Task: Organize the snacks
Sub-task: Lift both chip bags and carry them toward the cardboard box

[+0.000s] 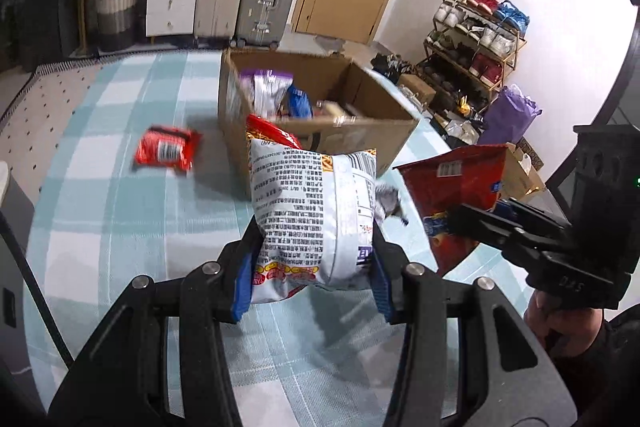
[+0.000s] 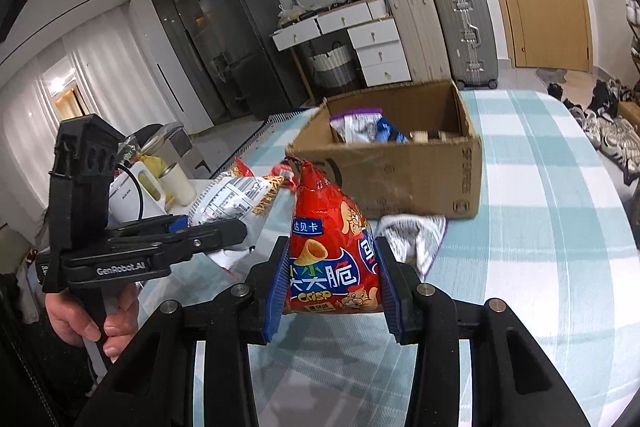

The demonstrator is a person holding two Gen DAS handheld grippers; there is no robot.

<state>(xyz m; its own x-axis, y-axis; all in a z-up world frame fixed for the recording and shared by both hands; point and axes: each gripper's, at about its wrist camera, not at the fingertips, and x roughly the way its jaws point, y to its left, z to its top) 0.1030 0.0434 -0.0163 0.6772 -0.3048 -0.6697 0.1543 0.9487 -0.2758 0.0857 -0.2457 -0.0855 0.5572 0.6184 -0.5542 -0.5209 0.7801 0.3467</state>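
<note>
Left wrist view: left tongs (image 1: 314, 267) clenched on white snack bag (image 1: 312, 211), held above table (image 1: 100, 195) in front of cardboard box (image 1: 316, 115) | right tongs (image 2: 333, 291) clenched on red crisp bag (image 2: 330, 251), just before box | small red packet (image 1: 167, 149) lies left of box

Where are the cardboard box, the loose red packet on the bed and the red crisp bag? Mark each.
cardboard box (image 2: 420, 179), right wrist view, front wall.
loose red packet (image 1: 166, 151), left wrist view, its middle.
red crisp bag (image 2: 332, 255), right wrist view, printed front.
</note>
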